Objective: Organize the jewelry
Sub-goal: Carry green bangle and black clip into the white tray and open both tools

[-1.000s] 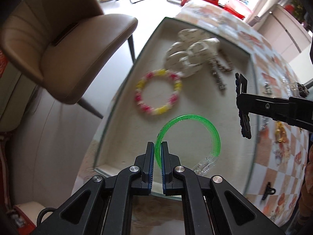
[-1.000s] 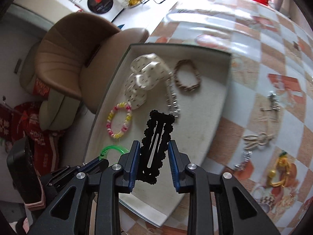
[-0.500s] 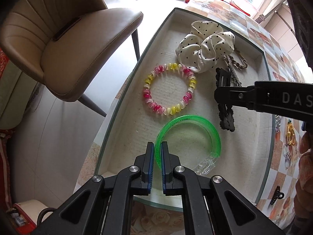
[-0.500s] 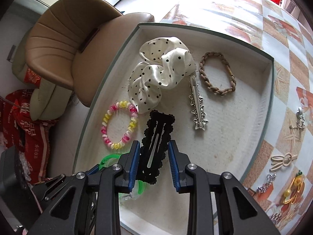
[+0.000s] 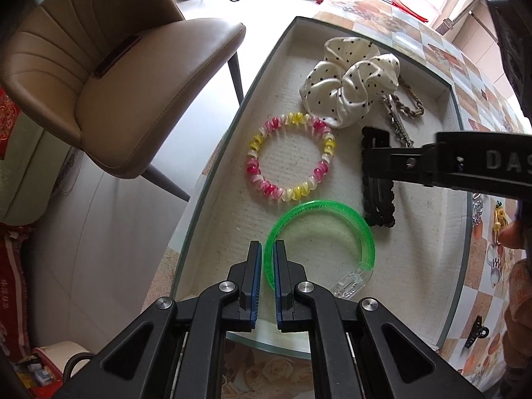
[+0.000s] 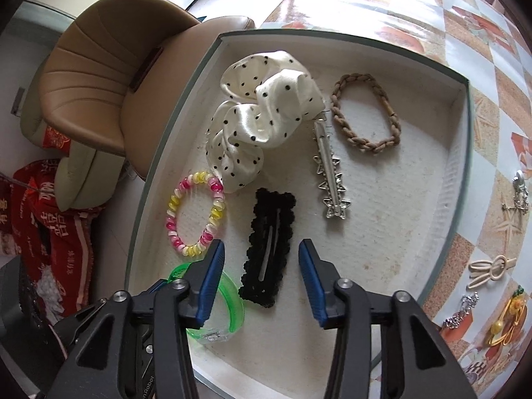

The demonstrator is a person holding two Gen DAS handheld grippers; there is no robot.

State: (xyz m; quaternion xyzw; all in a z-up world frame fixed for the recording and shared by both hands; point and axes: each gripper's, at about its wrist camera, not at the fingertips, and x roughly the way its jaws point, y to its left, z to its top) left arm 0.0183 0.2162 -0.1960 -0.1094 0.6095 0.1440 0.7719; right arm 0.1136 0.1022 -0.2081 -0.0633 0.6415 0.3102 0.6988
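The right tongs (image 6: 261, 279) have just been opening and now stand released, the black scalloped hair clip (image 6: 270, 246) that they gripped half a second ago lying flat on the tray floor between the parted pads, touching neither. The left tongs (image 5: 265, 277) stay clenched on the near rim of the green plastic bangle (image 5: 327, 232), which rests at the tray's near end, just beside the clip.

Farther into the shallow white-lined tray (image 6: 432, 179) lie a pink-and-yellow coil bracelet (image 6: 196, 214), a white polka-dot scrunchie (image 6: 262, 119), a silver star barrette (image 6: 329, 173) and a brown braided hair tie (image 6: 365, 113). The tray sits at the left edge of a surface (image 6: 492, 106) covered in an orange-and-white checked cloth, where more small ornaments are scattered to the right. A tan padded chair (image 5: 109, 76) stands on a pale floor to the left, red fabric heaped below it.

Raised letters "DAS" show on the right tongs' arm in the left wrist view.
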